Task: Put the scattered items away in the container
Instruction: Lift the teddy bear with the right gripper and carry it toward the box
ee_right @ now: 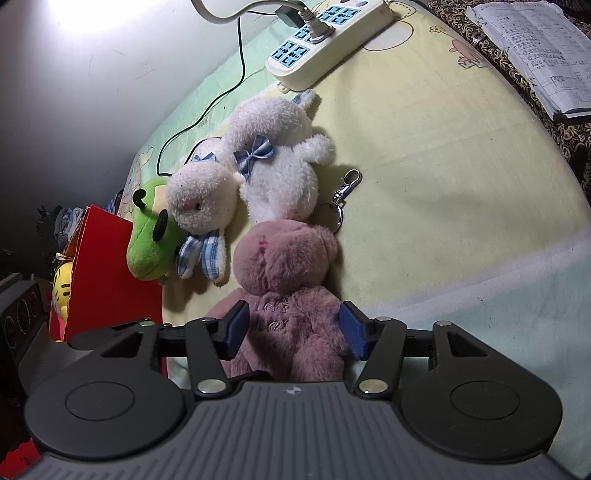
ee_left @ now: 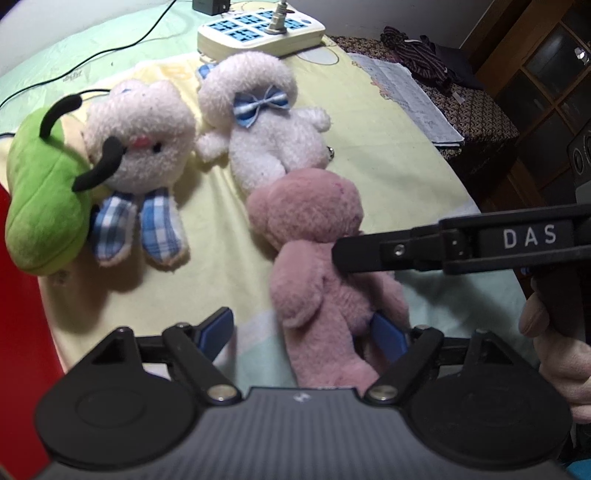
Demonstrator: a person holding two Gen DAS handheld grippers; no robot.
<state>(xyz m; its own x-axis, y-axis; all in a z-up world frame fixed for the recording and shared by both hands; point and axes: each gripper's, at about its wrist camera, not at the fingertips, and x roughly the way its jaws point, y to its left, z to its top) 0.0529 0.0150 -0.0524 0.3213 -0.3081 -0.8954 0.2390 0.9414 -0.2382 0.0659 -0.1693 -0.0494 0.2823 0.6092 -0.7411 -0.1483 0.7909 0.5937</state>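
Observation:
A pink plush bear (ee_left: 306,221) (ee_right: 284,258) lies face down on the yellow-green cloth. My left gripper (ee_left: 303,328) is open around its legs, the left pad clear of it. My right gripper (ee_right: 293,328) is open too, its blue pads flanking the bear's body; in the left wrist view one of its fingers (ee_left: 354,254) reaches in from the right against the bear's back. Beyond lie a white rabbit with checked ears (ee_left: 140,140) (ee_right: 199,199), a white plush with a blue bow (ee_left: 266,122) (ee_right: 280,173) and a green plush (ee_left: 40,192) (ee_right: 147,243). The red box (ee_right: 110,266) (ee_left: 14,295) stands at the left.
A power strip (ee_left: 258,29) (ee_right: 325,33) with plugged cables lies at the far edge. A metal key clasp (ee_right: 343,195) sits beside the bear's head. A notebook (ee_right: 535,55) rests on patterned cloth at the right. A yellow toy (ee_right: 61,291) shows by the box. A hand (ee_left: 554,350) holds the right gripper.

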